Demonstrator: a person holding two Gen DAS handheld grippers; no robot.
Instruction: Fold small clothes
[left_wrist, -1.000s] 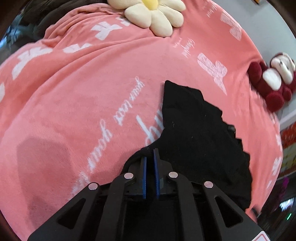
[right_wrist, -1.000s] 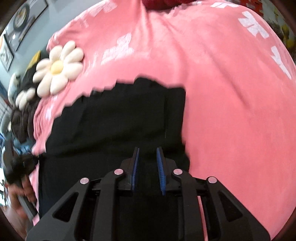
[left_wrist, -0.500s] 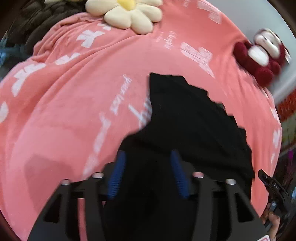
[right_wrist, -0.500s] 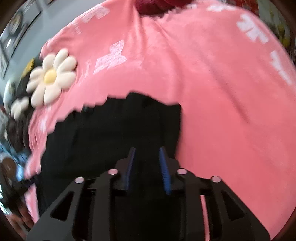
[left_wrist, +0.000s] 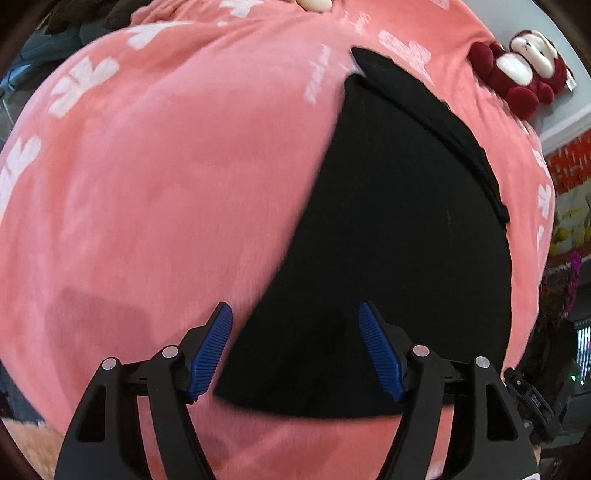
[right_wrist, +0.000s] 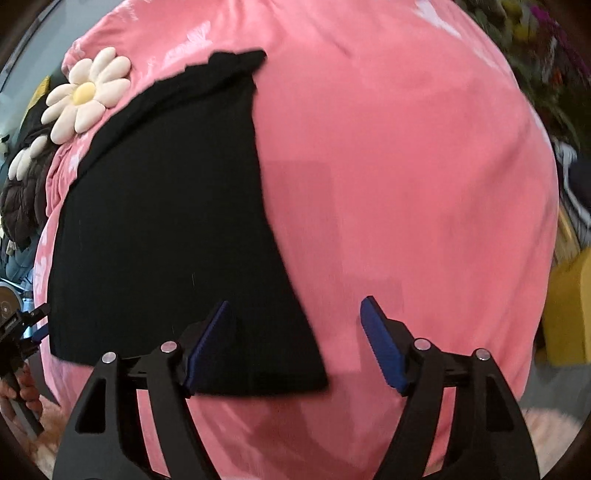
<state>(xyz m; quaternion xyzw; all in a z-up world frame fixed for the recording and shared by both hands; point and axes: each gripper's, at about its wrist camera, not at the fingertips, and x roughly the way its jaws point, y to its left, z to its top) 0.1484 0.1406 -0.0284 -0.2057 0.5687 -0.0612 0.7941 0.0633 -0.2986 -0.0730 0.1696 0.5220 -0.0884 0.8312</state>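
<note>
Left tool (left_wrist: 295, 347) and right tool (right_wrist: 295, 343) are both opening wide, released above the black garment (left_wrist: 388, 221), gripping nothing, over the pink blanket (left_wrist: 166, 184).

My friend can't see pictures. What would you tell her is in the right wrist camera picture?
A black garment lies flat on a pink blanket. The right gripper hovers over its near corner, jaws opening, blue pads touching nothing. A daisy-shaped cushion sits at the far left.
</note>
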